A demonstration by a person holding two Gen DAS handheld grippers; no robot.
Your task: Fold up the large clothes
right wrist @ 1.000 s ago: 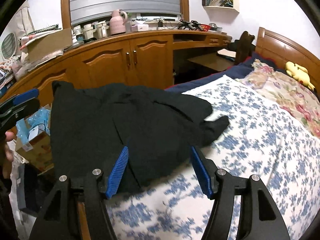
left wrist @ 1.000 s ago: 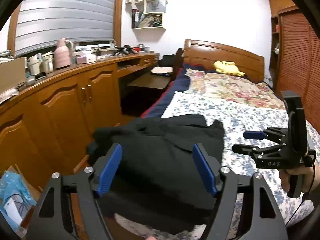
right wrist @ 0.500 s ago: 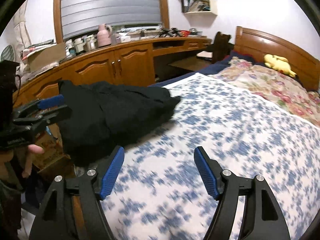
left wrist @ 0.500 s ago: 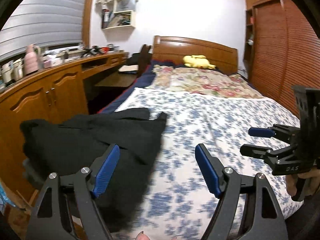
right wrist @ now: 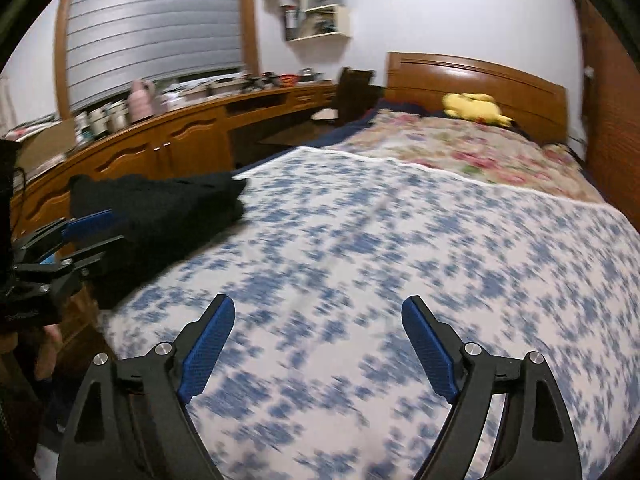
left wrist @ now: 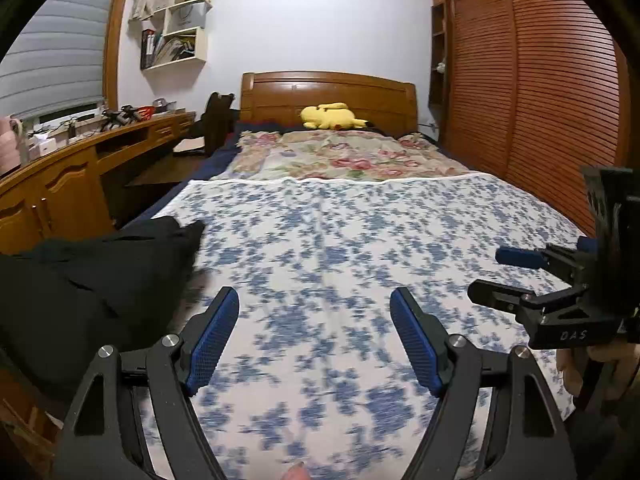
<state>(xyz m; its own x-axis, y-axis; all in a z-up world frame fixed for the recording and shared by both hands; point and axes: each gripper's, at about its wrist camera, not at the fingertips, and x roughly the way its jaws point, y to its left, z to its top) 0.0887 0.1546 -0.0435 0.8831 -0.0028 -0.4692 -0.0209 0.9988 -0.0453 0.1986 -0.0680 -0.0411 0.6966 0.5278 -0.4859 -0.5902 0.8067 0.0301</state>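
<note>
A black garment (left wrist: pixel 80 280) lies bunched on the left edge of the bed (left wrist: pixel 340 240), which has a blue-flowered white cover; it also shows in the right wrist view (right wrist: pixel 168 208). My left gripper (left wrist: pixel 314 334) is open and empty above the cover, right of the garment. My right gripper (right wrist: pixel 318 344) is open and empty above the middle of the bed. The right gripper also shows at the right of the left wrist view (left wrist: pixel 500 276), and the left gripper at the left of the right wrist view (right wrist: pixel 96 232).
A wooden cabinet run with a cluttered top (right wrist: pixel 160 148) stands along the left of the bed. A floral quilt (left wrist: pixel 340 156), a yellow plush toy (left wrist: pixel 332 116) and the headboard (left wrist: pixel 328 92) are at the far end. A slatted wardrobe (left wrist: pixel 540 100) lines the right.
Both views have swung right, from the black garment towards the middle of the bed. The garment now sits at the left edge of each view. Both grippers stay open.
</note>
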